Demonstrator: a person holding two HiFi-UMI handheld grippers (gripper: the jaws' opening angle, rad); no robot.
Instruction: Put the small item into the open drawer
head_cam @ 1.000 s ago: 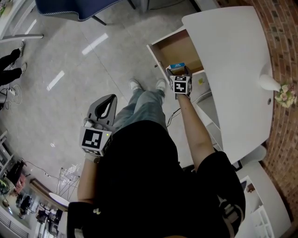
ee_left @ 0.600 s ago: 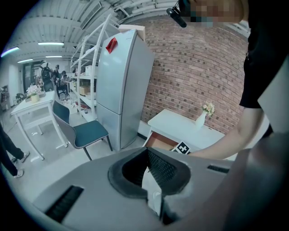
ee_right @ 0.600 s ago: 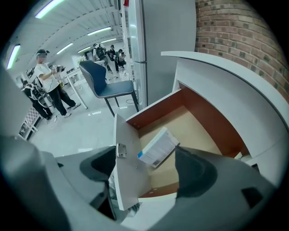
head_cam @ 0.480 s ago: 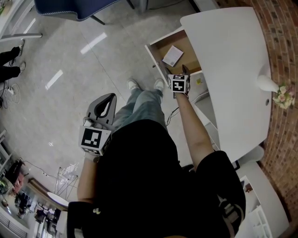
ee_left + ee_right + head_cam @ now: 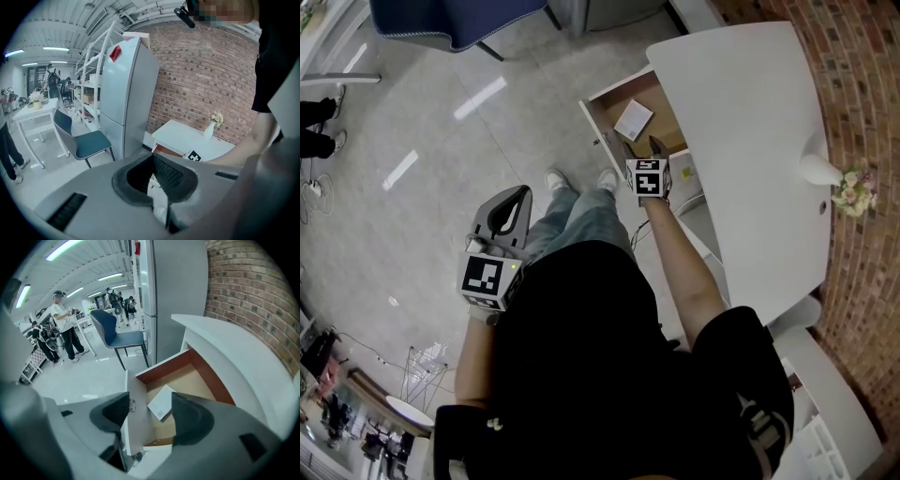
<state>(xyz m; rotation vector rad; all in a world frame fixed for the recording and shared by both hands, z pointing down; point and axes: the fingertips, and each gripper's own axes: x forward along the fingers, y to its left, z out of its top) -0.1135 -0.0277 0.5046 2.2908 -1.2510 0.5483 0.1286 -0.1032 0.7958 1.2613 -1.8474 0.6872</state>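
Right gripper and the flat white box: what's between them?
Only bare brown drawer floor before the flat white box, in the right gripper view; the right gripper has empty, closing jaws.

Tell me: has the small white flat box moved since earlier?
Yes. The box went from above the open brown wooden drawer down onto its floor.

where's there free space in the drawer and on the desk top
Drawer: bare floor between the small box and the desk. Desk top: bare except the vase by the brick wall. Crowded: the drawer front, under the right gripper, fingers closing on nothing.
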